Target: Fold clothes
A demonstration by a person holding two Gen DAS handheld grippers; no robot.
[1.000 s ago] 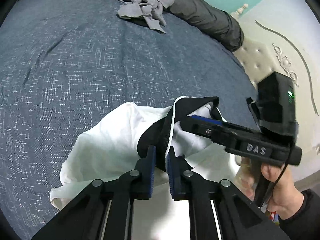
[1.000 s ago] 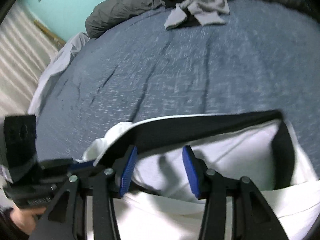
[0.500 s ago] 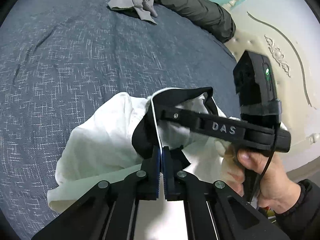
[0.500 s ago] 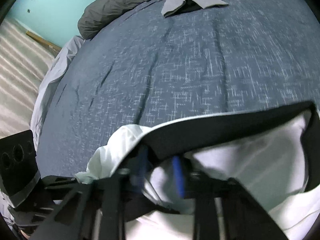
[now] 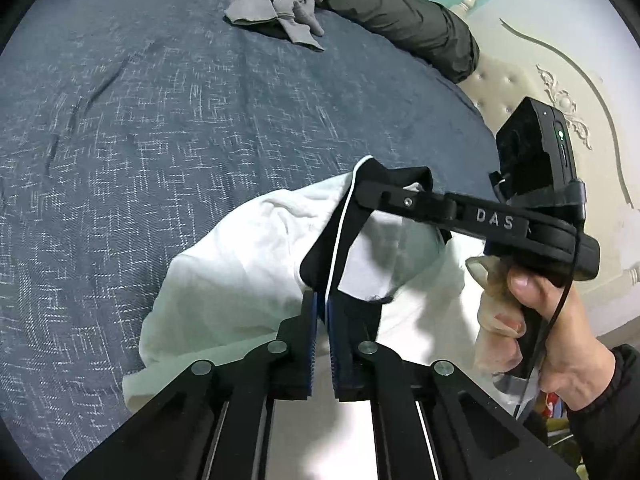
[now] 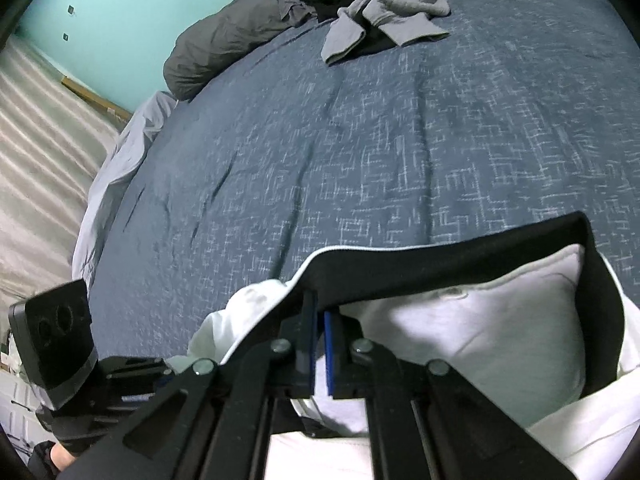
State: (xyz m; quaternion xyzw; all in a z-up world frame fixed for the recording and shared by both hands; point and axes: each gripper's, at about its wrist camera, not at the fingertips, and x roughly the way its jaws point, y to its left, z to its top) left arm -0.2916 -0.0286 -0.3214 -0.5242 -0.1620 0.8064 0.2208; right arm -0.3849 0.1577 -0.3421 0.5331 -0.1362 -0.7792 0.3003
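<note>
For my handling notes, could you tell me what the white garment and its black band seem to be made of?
White garment: likely soft matte cotton-type knit; it crumples in loose rounded folds. Black band: apparently thicker matte elastic or ribbing with thin white piping; it holds a smooth, even strip.

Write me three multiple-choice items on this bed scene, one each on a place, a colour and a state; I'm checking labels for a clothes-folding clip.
1. Where does the crumpled grey garment lie?
A. at the far end of the blue patterned bedspread
B. under the white garment
C. on the floor

2. What colour is the waistband of the white garment?
A. red
B. black with a thin white edge
C. grey

3. How does the left gripper stand?
A. wide open above the bed
B. shut on the black waistband
C. shut on the grey garment

Answers:
1 A, the grey heap sits far up the bedspread beside the dark rolled duvet.
2 B, the band is black with white piping.
3 B, its blue pads pinch the band, as does the right gripper.
</note>
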